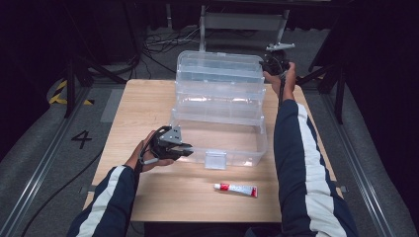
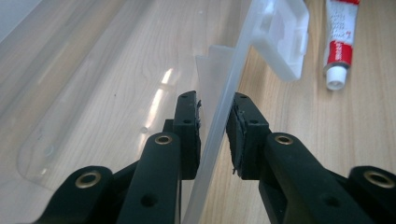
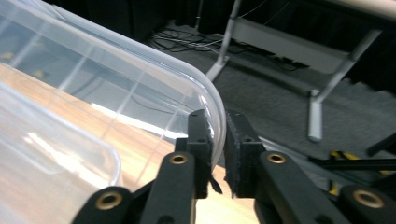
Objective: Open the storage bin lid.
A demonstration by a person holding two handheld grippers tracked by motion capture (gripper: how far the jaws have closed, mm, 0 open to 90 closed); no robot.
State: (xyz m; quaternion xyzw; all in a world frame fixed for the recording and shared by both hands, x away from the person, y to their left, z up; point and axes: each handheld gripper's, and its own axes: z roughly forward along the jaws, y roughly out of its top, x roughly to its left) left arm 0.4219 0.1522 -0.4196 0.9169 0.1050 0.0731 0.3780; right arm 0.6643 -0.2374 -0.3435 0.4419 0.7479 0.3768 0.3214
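Your clear plastic box [image 1: 220,133] sits in the middle of the wooden tabletop [image 1: 148,103], its lid [image 1: 220,74] thrown open and standing up at the far side. The tub's front wall faces you, with the latch tab [image 1: 216,159] hanging at its centre.

Your left gripper [image 1: 185,149] is at the near left corner of the tub. In the left gripper view the thin front wall [image 2: 219,116] runs straight up between the two fingers [image 2: 187,126], one finger inside the tub and one outside. The fingers are drawn in narrow and the wall fills the gap; the pads look to be pinching it, the inside one tight against the plastic.

Your right gripper [image 1: 274,61] is up at the far right corner of the raised lid. In the right gripper view the lid's rounded rim [image 3: 212,116] curves down between the fingers [image 3: 198,140]. The left pad lies against the rim; a thin slit of daylight shows on the other side, so the fingers stand slightly parted around it, not clamped.

A small red-and-white tube [image 1: 236,189] lies on the tabletop in front of the box, well apart from both grippers.
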